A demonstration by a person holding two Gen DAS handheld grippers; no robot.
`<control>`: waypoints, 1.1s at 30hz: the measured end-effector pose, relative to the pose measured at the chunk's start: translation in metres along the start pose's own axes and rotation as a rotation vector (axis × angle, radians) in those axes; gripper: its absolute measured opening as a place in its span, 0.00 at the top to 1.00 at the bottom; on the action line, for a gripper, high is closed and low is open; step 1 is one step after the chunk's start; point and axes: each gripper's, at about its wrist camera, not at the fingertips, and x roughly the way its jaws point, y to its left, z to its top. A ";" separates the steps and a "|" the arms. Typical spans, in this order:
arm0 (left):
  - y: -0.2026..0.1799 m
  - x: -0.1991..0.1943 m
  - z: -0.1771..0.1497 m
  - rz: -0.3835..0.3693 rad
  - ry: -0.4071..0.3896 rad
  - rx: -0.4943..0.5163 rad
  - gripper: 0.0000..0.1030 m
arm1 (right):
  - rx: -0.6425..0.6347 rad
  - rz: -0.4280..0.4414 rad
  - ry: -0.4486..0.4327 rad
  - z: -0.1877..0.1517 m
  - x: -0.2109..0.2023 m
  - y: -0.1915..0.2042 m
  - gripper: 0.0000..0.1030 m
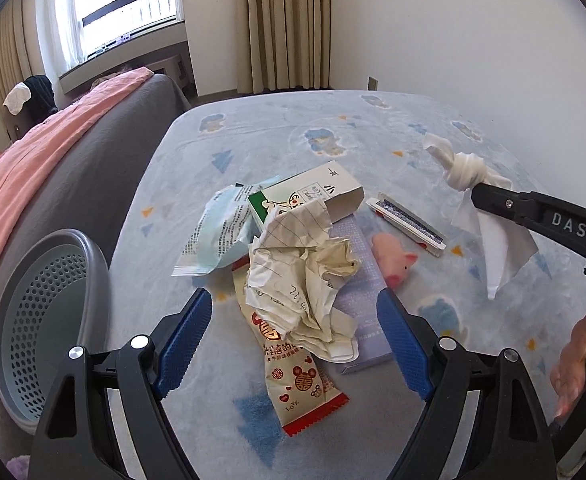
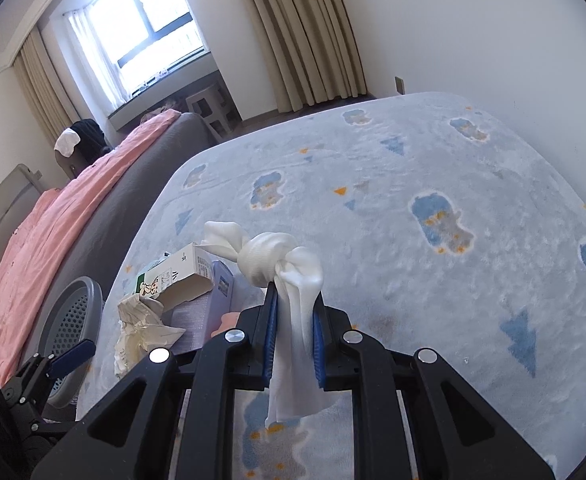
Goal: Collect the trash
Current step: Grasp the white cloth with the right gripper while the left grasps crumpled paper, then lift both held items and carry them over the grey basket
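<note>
While the right gripper clamps its 2 blue pads tight on a knotted white tissue, lifted clear of the blue patterned blanket at centre frame, the left gripper hangs wide open and empty above the crumpled paper. A perforated grey basket sits at lower left of the left view.

A pale blue patterned blanket covered the bed. On it lay a crumpled paper over a snack wrapper, a small carton, a pink toy pig and a lilac box.
</note>
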 end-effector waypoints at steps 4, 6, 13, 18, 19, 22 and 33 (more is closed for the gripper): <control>0.003 0.010 0.004 0.017 0.020 -0.005 0.22 | 0.017 0.003 -0.001 0.001 -0.001 -0.006 0.85; 0.004 0.014 0.006 0.019 0.029 -0.009 0.21 | 0.028 0.009 -0.002 0.002 -0.002 -0.009 0.85; 0.008 0.026 0.008 0.017 0.057 -0.028 0.22 | 0.027 0.026 -0.004 0.003 -0.003 -0.009 0.85; 0.006 0.028 0.006 0.007 0.065 -0.015 0.52 | 0.027 0.030 -0.004 0.003 -0.004 -0.010 0.85; 0.006 0.027 0.006 0.003 0.063 -0.015 0.52 | 0.027 0.030 -0.004 0.003 -0.004 -0.010 0.85; 0.005 0.024 0.007 -0.009 0.060 -0.015 0.57 | 0.023 0.029 -0.002 0.003 -0.004 -0.009 0.85; 0.025 -0.020 0.007 0.009 -0.028 -0.043 0.57 | 0.005 0.021 -0.006 0.002 -0.004 0.000 0.85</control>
